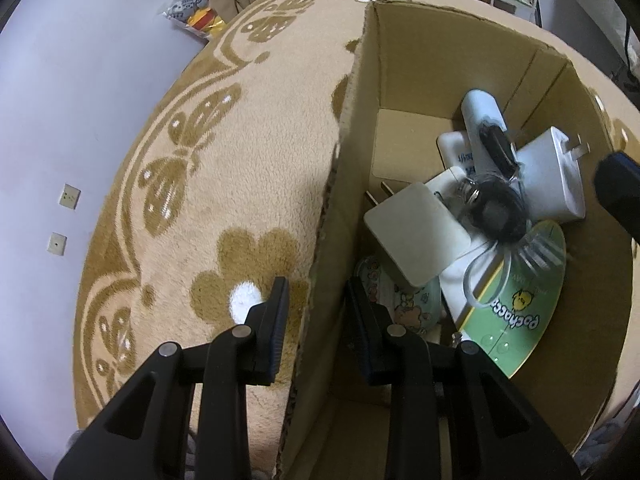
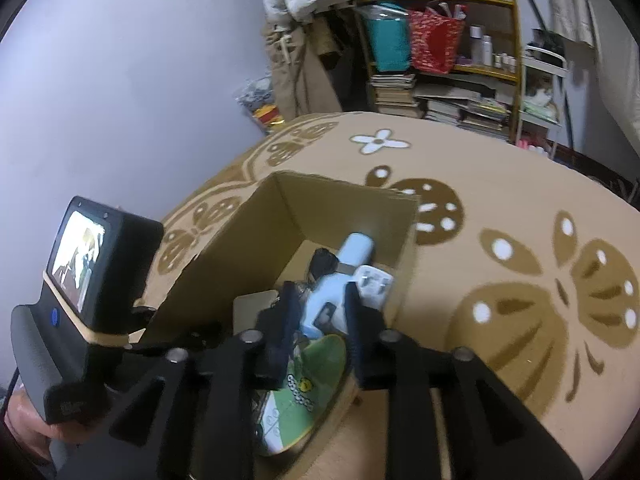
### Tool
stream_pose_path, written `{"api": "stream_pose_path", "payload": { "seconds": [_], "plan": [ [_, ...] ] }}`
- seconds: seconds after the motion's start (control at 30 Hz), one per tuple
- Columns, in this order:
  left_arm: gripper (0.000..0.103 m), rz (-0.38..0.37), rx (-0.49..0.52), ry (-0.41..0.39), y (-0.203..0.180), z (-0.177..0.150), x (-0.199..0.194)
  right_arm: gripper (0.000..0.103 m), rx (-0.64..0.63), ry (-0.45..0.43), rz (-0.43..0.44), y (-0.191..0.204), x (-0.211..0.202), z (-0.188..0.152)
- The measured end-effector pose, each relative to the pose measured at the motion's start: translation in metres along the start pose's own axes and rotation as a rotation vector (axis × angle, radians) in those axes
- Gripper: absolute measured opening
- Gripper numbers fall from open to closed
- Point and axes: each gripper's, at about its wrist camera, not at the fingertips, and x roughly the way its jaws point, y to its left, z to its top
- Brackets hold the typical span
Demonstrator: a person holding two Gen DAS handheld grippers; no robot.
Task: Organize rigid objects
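Observation:
An open cardboard box [image 1: 440, 48] [image 2: 240, 248] sits on the carpet. Inside lie a white square charger [image 1: 416, 236], a second white plug adaptor [image 1: 552, 176], a pale blue oblong item [image 1: 480, 120] [image 2: 344, 276], a blurred black item with a key ring [image 1: 496, 208] and a round green card [image 1: 520, 312] [image 2: 316, 368]. My left gripper [image 1: 320, 312] straddles the box's left wall and is shut on it, one finger outside and one inside. My right gripper [image 2: 320, 304] hangs over the box's near end, open, with nothing between its pads. One of its fingertips [image 1: 616, 184] shows at the right edge of the left wrist view.
The tan carpet [image 1: 240, 160] [image 2: 520, 240] with brown flower patterns spreads around the box. A shelf [image 2: 440, 60] stacked with books and bags stands at the back. A pale wall [image 1: 60, 80] runs along the left. A hand [image 2: 24, 420] holds the left gripper's handle.

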Motion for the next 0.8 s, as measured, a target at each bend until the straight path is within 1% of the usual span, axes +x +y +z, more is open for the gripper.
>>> {"api": "stream_pose_path", "payload": {
  "seconds": [0.07,0.17,0.23,0.3,0.37,0.4,0.43,0.47,0.5,0.53,0.6,0.7,0.73,0.77,0.8],
  "plan": [
    [0.028,-0.017,-0.021,-0.007,0.003,0.002,-0.001,0.047,0.017,-0.011,-0.02,-0.005,-0.006,-0.001],
    [0.028,-0.037,-0.033,-0.016,0.005,0.0,-0.004,0.052,0.041,-0.01,-0.05,-0.014,-0.011,-0.002],
    [0.028,-0.038,-0.03,-0.026,0.005,-0.002,-0.007,0.056,0.064,-0.004,-0.068,-0.02,-0.014,-0.003],
    [0.028,-0.043,-0.026,-0.039,0.004,-0.003,-0.011,0.062,0.089,-0.005,-0.079,-0.027,-0.019,-0.005],
    [0.03,-0.05,-0.024,-0.056,0.003,-0.005,-0.017,0.07,0.111,-0.006,-0.096,-0.032,-0.025,-0.009],
    [0.035,-0.052,-0.028,-0.074,0.004,-0.006,-0.02,0.072,0.119,-0.005,-0.112,-0.034,-0.028,-0.012],
    [0.041,-0.052,-0.031,-0.089,0.004,-0.007,-0.023,0.076,0.126,-0.004,-0.124,-0.035,-0.031,-0.014],
    [0.045,-0.048,-0.031,-0.104,0.004,-0.009,-0.027,0.083,0.137,-0.004,-0.135,-0.037,-0.034,-0.016],
    [0.049,-0.041,-0.029,-0.12,0.004,-0.01,-0.031,0.086,0.145,-0.005,-0.141,-0.039,-0.037,-0.018],
    [0.05,-0.037,-0.027,-0.132,0.003,-0.011,-0.035,0.09,0.149,-0.006,-0.145,-0.04,-0.04,-0.02],
    [0.052,-0.042,-0.026,-0.152,0.003,-0.012,-0.042,0.092,0.158,-0.012,-0.156,-0.043,-0.047,-0.023],
    [0.06,-0.058,-0.03,-0.189,0.004,-0.016,-0.055,0.096,0.178,-0.022,-0.173,-0.048,-0.058,-0.026],
    [0.069,-0.063,-0.026,-0.201,0.004,-0.017,-0.059,0.1,0.183,-0.029,-0.181,-0.05,-0.062,-0.027],
    [0.074,-0.07,-0.024,-0.215,0.004,-0.019,-0.064,0.103,0.184,-0.037,-0.19,-0.05,-0.066,-0.028],
    [0.081,-0.073,-0.024,-0.233,0.004,-0.021,-0.069,0.103,0.186,-0.043,-0.198,-0.051,-0.069,-0.03]
  ]
}}
